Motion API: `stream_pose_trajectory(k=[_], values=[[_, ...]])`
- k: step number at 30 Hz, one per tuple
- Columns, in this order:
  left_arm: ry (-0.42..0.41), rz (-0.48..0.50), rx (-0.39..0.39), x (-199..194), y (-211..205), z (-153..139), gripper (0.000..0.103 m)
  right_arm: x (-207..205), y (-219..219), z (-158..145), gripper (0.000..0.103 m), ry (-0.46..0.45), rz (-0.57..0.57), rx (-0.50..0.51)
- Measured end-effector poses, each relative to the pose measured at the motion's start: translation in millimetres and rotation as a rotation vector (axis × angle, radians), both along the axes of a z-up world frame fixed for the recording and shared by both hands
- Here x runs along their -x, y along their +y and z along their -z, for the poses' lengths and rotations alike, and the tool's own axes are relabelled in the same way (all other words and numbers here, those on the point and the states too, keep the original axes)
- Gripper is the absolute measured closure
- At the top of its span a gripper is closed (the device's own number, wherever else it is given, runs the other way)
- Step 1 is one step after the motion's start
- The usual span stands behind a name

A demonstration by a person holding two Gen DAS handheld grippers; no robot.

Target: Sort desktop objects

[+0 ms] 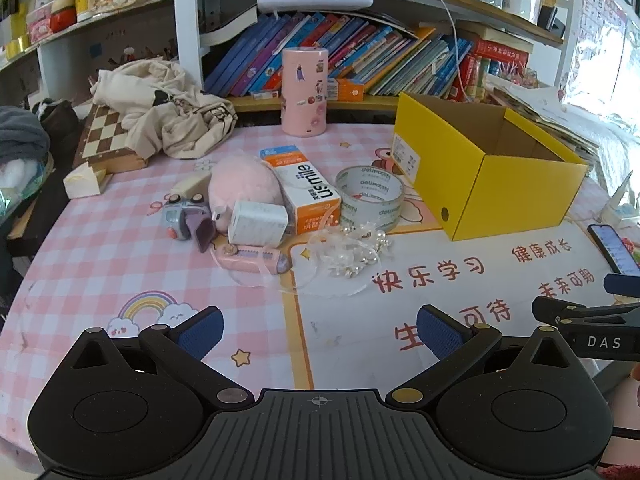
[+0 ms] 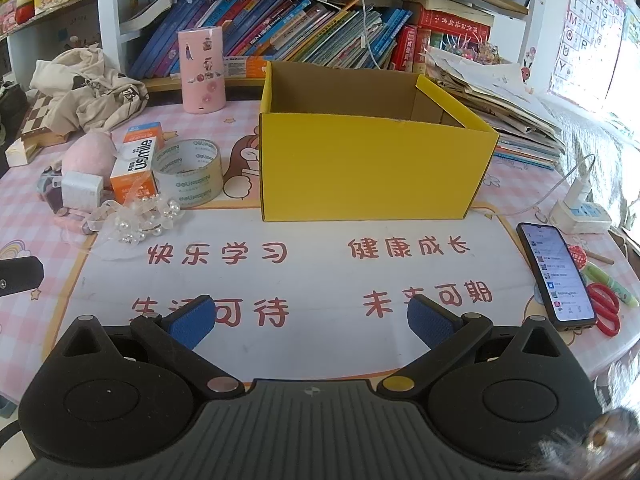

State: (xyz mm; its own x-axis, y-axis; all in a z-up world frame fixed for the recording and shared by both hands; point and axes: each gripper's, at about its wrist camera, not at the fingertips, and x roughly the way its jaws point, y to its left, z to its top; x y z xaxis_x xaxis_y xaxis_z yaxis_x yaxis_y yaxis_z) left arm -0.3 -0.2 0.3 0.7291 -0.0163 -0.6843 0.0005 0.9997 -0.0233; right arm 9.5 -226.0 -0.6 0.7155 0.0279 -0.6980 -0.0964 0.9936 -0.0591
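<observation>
An open yellow cardboard box (image 1: pixel 500 184) (image 2: pixel 368 168) stands on the desk mat, and what shows of its inside is bare. Left of it lies a cluster: a clear tape roll (image 1: pixel 370 200) (image 2: pixel 190 170), an orange-white usmile carton (image 1: pixel 306 188) (image 2: pixel 138 164), a pink plush (image 1: pixel 244 180) (image 2: pixel 88 152), a white charger (image 1: pixel 258 224) (image 2: pixel 82 190), a small grey toy camera (image 1: pixel 186 218), a pink utility knife (image 1: pixel 254 258) and a pearl lace hairpiece (image 1: pixel 352 250) (image 2: pixel 140 218). My left gripper (image 1: pixel 320 330) is open and empty, short of the cluster. My right gripper (image 2: pixel 310 320) is open and empty, short of the box.
A pink cylinder (image 1: pixel 305 92) (image 2: pixel 201 70) stands at the back before a bookshelf (image 1: pixel 360 60). A chessboard (image 1: pixel 106 138) under a beige cloth (image 1: pixel 168 108) lies at left. A phone (image 2: pixel 556 274), red scissors (image 2: pixel 606 308), a power strip (image 2: pixel 582 216) and stacked papers (image 2: pixel 500 100) lie at right.
</observation>
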Motion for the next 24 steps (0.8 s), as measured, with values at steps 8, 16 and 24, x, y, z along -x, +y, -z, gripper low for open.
stream_pose_trajectory(k=[8, 16, 24], values=[[0.011, -0.002, 0.007, -1.7, 0.0, 0.0, 0.0, -0.9, 2.4, -3.4, 0.0, 0.006, 0.005, 0.001], [0.022, -0.004, 0.014, -3.4, 0.0, 0.0, 0.0, -1.2, 0.3, -2.2, 0.0, -0.003, 0.003, -0.002], [0.021, -0.002, 0.017, -3.8, 0.4, -0.7, 0.0, -1.4, 0.1, -1.0, 0.0, -0.006, 0.002, -0.002]])
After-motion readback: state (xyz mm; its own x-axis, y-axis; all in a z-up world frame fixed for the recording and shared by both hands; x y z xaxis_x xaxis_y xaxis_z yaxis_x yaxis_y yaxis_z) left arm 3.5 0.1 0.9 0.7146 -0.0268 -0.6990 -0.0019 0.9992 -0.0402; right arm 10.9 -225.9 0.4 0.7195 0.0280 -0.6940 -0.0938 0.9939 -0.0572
